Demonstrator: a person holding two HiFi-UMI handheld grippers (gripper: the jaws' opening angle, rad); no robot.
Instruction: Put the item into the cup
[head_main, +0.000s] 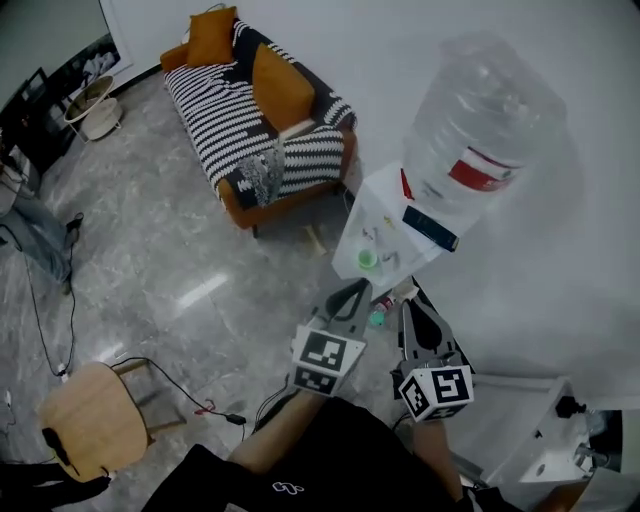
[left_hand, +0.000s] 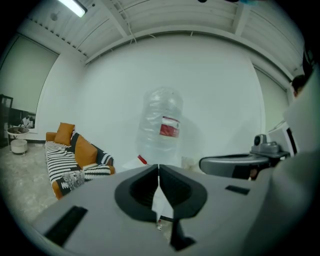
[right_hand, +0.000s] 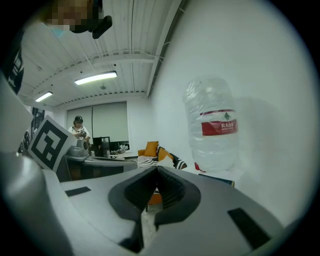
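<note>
Wooden stool (head_main: 88, 420) is sitting on the floor at lower left. Striped sofa (head_main: 250, 130) with orange cushions is standing further back against the wall. Left claw (head_main: 354, 292) is pointing toward the white water dispenser (head_main: 395, 215). The left gripper view is showing its jaws pressed together at the tips, with nothing between them. Small green cup (head_main: 367, 259), or what looks like one, is sitting on the dispenser's front ledge, just past the left claw's tips. Small item (head_main: 378, 317), too blurred to identify, is showing low between the two claws. Right claw (head_main: 410, 308) is hanging just beside the left one, jaws also meeting and holding nothing. Big clear bottle (head_main: 485, 120) with a red label is sitting on top of the dispenser.
</note>
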